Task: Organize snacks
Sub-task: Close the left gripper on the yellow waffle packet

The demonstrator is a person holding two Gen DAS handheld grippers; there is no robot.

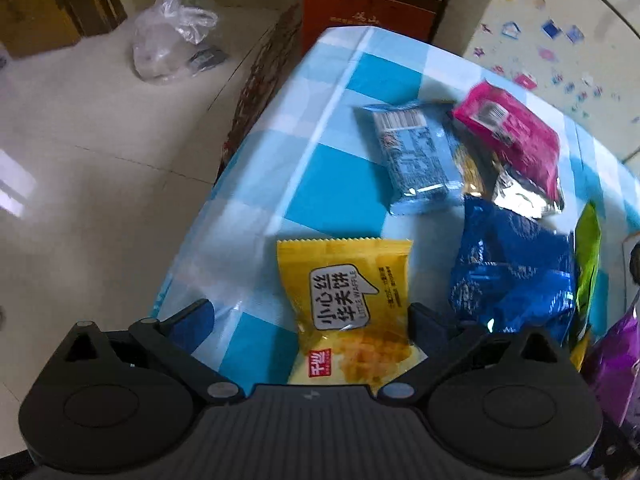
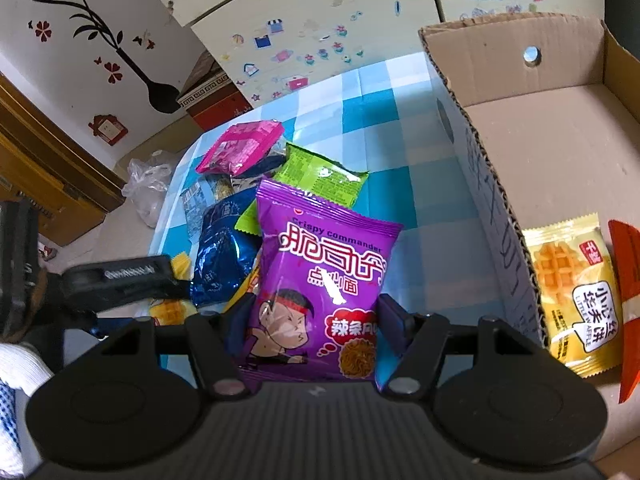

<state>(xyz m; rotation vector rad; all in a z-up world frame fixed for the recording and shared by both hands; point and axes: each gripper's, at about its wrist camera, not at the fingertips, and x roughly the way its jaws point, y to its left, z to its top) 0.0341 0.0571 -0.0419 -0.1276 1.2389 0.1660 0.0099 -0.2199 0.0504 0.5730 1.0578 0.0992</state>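
A yellow waffle packet [image 1: 352, 312] lies flat on the blue checked tablecloth [image 1: 320, 184]. My left gripper [image 1: 308, 320] stands open around it, its left finger well clear of the packet. Beyond lies a pile of snacks: a light-blue packet [image 1: 416, 156], a pink packet [image 1: 516, 128], a dark blue packet [image 1: 512, 264] and a green packet [image 2: 320, 176]. My right gripper [image 2: 316, 316] is shut on a purple noodle-snack packet [image 2: 324, 280], held upright above the cloth. To its right an open cardboard box [image 2: 500, 60] holds another yellow waffle packet [image 2: 576, 292] and a red packet [image 2: 628, 300].
The table's left edge drops to a tiled floor, where a clear plastic bag [image 1: 172, 36] lies. A red-brown carton [image 1: 368, 4] stands past the far corner. A pale cabinet with stickers [image 1: 540, 40] stands behind the table.
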